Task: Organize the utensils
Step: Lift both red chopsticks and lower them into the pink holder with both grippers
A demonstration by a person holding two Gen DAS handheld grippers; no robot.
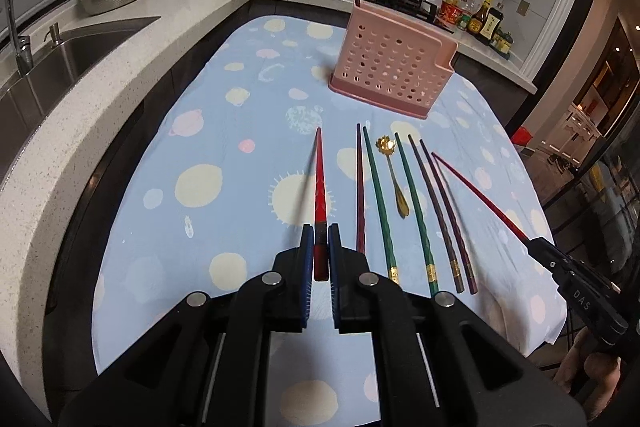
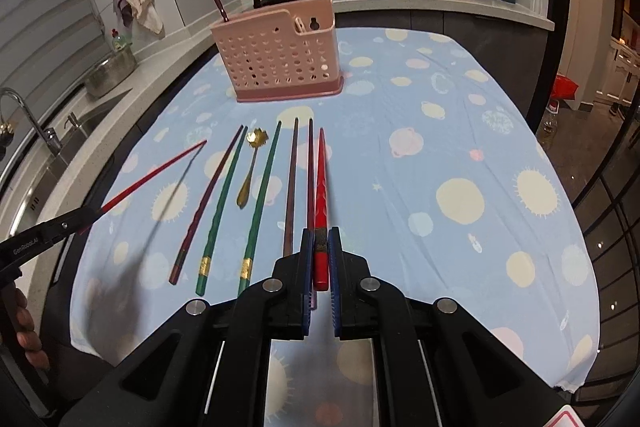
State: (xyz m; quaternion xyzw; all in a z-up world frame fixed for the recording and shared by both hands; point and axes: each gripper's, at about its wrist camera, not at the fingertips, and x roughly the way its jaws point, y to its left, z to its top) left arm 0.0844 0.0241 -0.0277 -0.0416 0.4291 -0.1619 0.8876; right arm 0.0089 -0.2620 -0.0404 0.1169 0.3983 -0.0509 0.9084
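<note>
The left hand-held gripper pinches the thick end of a red chopstick between its blue pads, and the stick points forward, its tip raised off the bench. The right hand-held gripper grips a second red chopstick the same way; in the left wrist view it appears at the right edge, its stick slanting up clear of the cloth. Both red sticks are glossy, square-shanked near the grip and taper to a fine tip.

On the blue cloth printed with pale suns and planets, the rest of the utensils lie side by side, tips pointing away: a dark maroon chopstick, two green chopsticks with gold bands near their thick ends, a small gold spoon with a flower-shaped bowl between the green pair, and two dark purple-brown chopsticks.

Beyond them stands a pink perforated utensil holder on a darker pink tray, upright, with one dark chopstick leaning out of its left end as the right wrist view shows it.
</note>
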